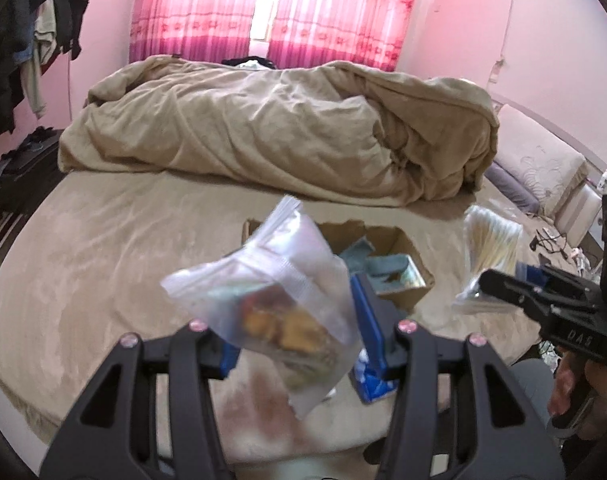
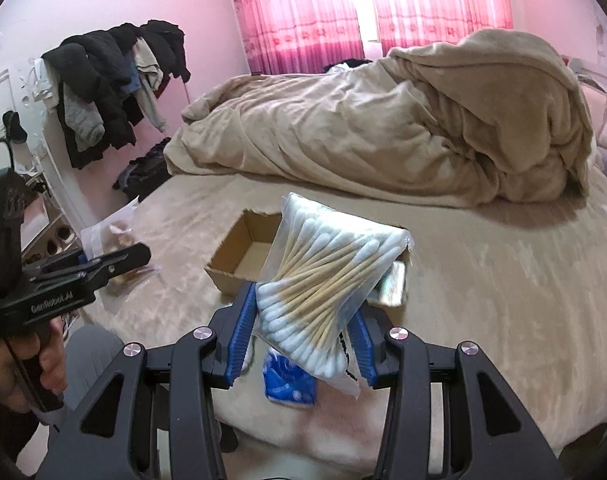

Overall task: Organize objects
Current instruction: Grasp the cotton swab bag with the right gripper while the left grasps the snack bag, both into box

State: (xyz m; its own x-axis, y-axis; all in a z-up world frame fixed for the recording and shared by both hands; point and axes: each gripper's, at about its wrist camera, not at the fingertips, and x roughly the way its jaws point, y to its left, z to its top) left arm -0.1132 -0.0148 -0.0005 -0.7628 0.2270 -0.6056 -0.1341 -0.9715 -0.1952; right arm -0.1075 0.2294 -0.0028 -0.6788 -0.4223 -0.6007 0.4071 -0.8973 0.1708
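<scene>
My left gripper (image 1: 299, 340) is shut on a clear zip bag of snacks (image 1: 279, 300), held above the bed; both also show at the left of the right wrist view (image 2: 115, 264). My right gripper (image 2: 303, 340) is shut on a clear bag of cotton swabs (image 2: 327, 280), which also shows in the left wrist view (image 1: 489, 256). An open cardboard box (image 2: 239, 256) sits on the bed just beyond both grippers, with a teal item and a shiny packet (image 1: 399, 276) inside. A blue-and-white packet (image 2: 289, 380) lies on the bed under the right gripper.
A rumpled beige duvet (image 1: 287, 128) covers the far half of the bed. A clothes rack with dark jackets (image 2: 115, 84) and a dark bag (image 2: 143, 176) stand left of the bed. Pillows (image 1: 539, 164) and cables lie at the right.
</scene>
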